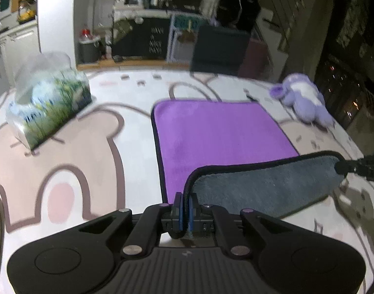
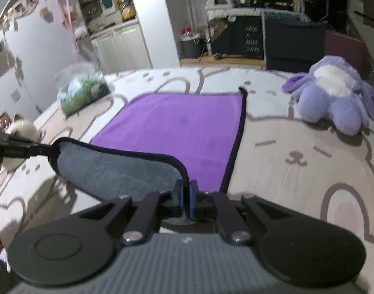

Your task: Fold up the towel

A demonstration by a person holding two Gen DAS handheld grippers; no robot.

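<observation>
A purple towel (image 1: 216,132) with a dark hem and a grey underside lies on a bed cover printed with bears. Its near edge is lifted and turned over, showing the grey side (image 1: 265,186). My left gripper (image 1: 184,205) is shut on the near left corner. My right gripper (image 2: 185,196) is shut on the near right corner; its tip shows at the right of the left wrist view (image 1: 343,167). In the right wrist view the towel (image 2: 182,127) stretches away, grey flap (image 2: 113,169) to the left, with the left gripper's tip (image 2: 37,150) at its far end.
A tissue pack (image 1: 49,103) in clear wrap sits far left on the bed; it also shows in the right wrist view (image 2: 84,90). A purple plush toy (image 1: 304,98) lies far right, also in the right wrist view (image 2: 333,95). A small white plush (image 2: 22,129) is at the left. Shelves and cabinets stand beyond the bed.
</observation>
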